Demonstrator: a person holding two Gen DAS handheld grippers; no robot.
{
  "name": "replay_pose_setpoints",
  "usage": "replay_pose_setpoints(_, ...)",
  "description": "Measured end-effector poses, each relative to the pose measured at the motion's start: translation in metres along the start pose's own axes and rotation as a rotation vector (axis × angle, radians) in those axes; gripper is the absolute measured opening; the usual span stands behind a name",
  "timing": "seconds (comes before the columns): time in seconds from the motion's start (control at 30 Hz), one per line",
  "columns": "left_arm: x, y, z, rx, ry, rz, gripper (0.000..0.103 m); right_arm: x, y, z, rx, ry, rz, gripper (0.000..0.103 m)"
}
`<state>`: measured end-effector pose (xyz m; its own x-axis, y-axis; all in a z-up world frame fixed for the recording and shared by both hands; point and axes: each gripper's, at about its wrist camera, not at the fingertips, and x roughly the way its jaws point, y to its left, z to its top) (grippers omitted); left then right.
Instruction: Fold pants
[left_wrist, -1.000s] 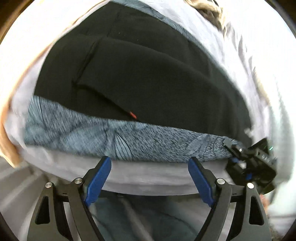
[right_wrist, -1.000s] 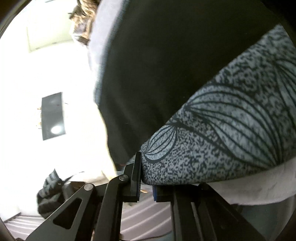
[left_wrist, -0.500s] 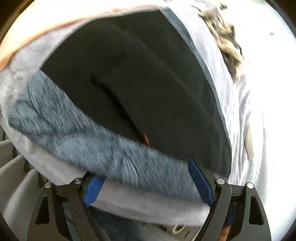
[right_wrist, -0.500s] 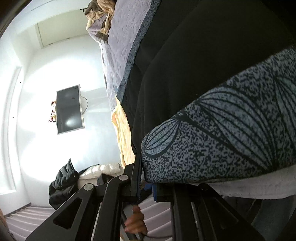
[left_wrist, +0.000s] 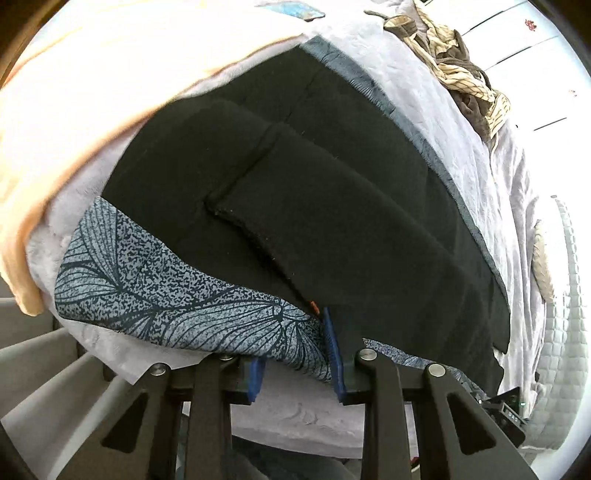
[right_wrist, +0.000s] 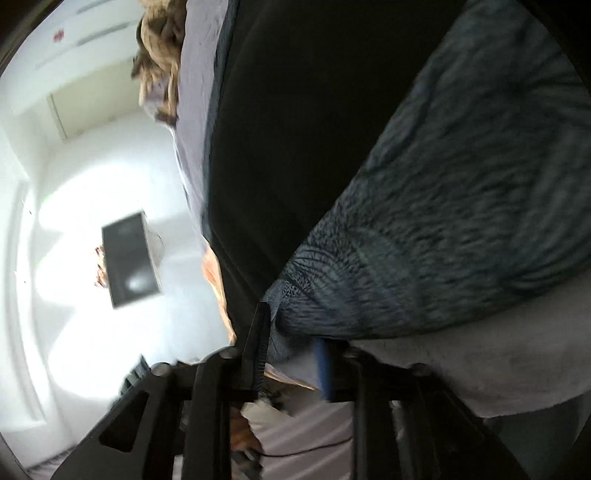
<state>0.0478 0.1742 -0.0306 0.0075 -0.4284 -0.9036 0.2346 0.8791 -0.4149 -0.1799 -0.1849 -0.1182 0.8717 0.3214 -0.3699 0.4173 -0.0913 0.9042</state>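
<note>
The black pants lie spread on the bed over a grey-blue leaf-print blanket. A pocket flap with a small orange tag faces me. My left gripper sits at the near edge of the bed, its blue-padded jaws nearly closed on the pants edge and blanket by the tag. In the right wrist view the pants fill the top. My right gripper is narrowed around the blanket's corner and the pants edge; the image is blurred.
A peach blanket lies at the left of the bed. A heap of striped and brown clothes sits at the far right. A wall screen shows in the right wrist view. A hand shows below the right gripper.
My left gripper has moved right along the bed edge and its jaws have closed in on the pants edge by the orange tag. The right view has swung and blurred; its jaws opened slightly.
</note>
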Motion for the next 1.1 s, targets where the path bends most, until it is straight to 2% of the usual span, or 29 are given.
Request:
replay_pose_setpoints(0.17, -0.027, -0.034, 0.021, 0.043, -0.075, 0.014, 0.030, -0.019, 0.066, 0.009, -0.218, -0.012, -0.044, 0.005)
replay_pose_setpoints(0.3, -0.035, -0.070, 0.058, 0.125, -0.137, 0.003, 0.030, -0.018, 0.110, 0.040, -0.314, -0.018, -0.056, 0.005)
replay_pose_setpoints(0.5, 0.005, -0.105, 0.133, 0.239, -0.179, -0.003, 0.030, 0.017, 0.165, 0.098, -0.413, -0.039, -0.131, 0.005)
replay_pose_setpoints(0.63, 0.043, -0.125, 0.175, 0.276, -0.182, 0.011, 0.031, 0.043, 0.162, 0.144, -0.412, -0.034, -0.212, 0.005)
replay_pose_setpoints(0.7, 0.070, -0.132, 0.190, 0.288, -0.167, 0.065, 0.031, 0.062, 0.157, 0.164, -0.398, -0.026, -0.261, 0.005)
replay_pose_setpoints(0.77, 0.093, -0.135, 0.198, 0.293, -0.138, 0.095, 0.031, 0.081, 0.151, 0.179, -0.386, -0.006, -0.325, 0.006)
replay_pose_setpoints(0.87, 0.094, -0.131, 0.201, 0.305, -0.130, 0.071, 0.031, 0.097, 0.151, 0.186, -0.399, 0.012, -0.423, 0.006)
replay_pose_setpoints(0.93, 0.074, -0.132, 0.200, 0.339, -0.175, 0.107, 0.031, 0.097, 0.166, 0.178, -0.447, 0.009, -0.462, 0.018)
replay_pose_setpoints(0.97, 0.064, -0.130, 0.200, 0.354, -0.196, 0.121, 0.031, 0.095, 0.177, 0.170, -0.500, 0.002, -0.495, 0.045)
replay_pose_setpoints(1.0, 0.056, -0.127, 0.200, 0.359, -0.209, 0.125, 0.034, 0.094, 0.184, 0.164, -0.541, -0.002, -0.512, 0.068)
replay_pose_setpoints(1.07, 0.040, -0.120, 0.198, 0.352, -0.241, 0.160, 0.068, 0.087, 0.201, 0.145, -0.613, -0.011, -0.511, 0.069)
replay_pose_setpoints(1.1, 0.037, -0.118, 0.195, 0.357, -0.261, 0.186, 0.070, 0.086, 0.208, 0.132, -0.643, -0.002, -0.493, 0.069)
